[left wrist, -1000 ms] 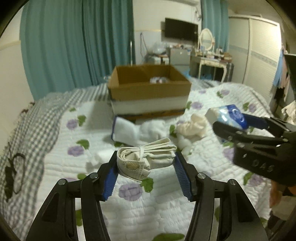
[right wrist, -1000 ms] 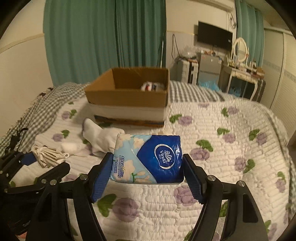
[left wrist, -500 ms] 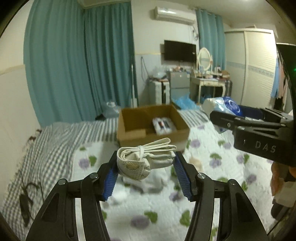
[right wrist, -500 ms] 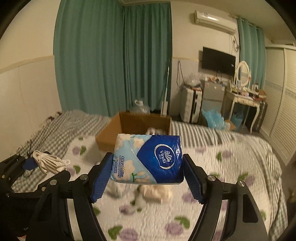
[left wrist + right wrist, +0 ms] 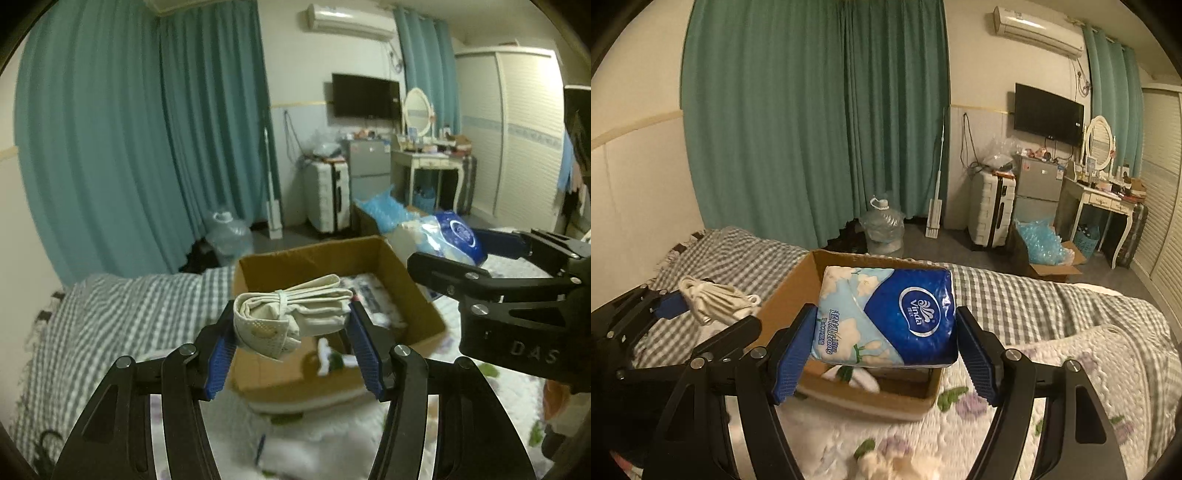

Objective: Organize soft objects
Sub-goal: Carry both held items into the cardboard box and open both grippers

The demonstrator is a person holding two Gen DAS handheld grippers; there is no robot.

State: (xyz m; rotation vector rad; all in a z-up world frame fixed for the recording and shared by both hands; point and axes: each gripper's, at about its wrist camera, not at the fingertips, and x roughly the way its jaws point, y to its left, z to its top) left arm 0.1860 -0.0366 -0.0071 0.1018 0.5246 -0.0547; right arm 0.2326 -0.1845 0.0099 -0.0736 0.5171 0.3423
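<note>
My left gripper (image 5: 293,349) is shut on a folded cream cloth bundle (image 5: 291,317) tied with a strap, held in the air just before the near edge of the open cardboard box (image 5: 424,306). My right gripper (image 5: 886,354) is shut on a blue and white Vinda tissue pack (image 5: 886,317), held over the same box (image 5: 790,291). The tissue pack also shows at the right of the left wrist view (image 5: 448,236); the cloth bundle shows at the left of the right wrist view (image 5: 716,299). Some white items lie inside the box (image 5: 373,302).
The box sits on a bed with a floral white quilt (image 5: 1082,373) and a grey checked blanket (image 5: 129,306). Loose white soft items lie on the quilt below the grippers (image 5: 897,461). Beyond the bed are teal curtains (image 5: 812,122), a water jug (image 5: 882,229), a suitcase and a dressing table.
Both grippers have risen from the quilt and moved forward to the box, each still holding its item. The loose items on the quilt have dropped out of the middle of view.
</note>
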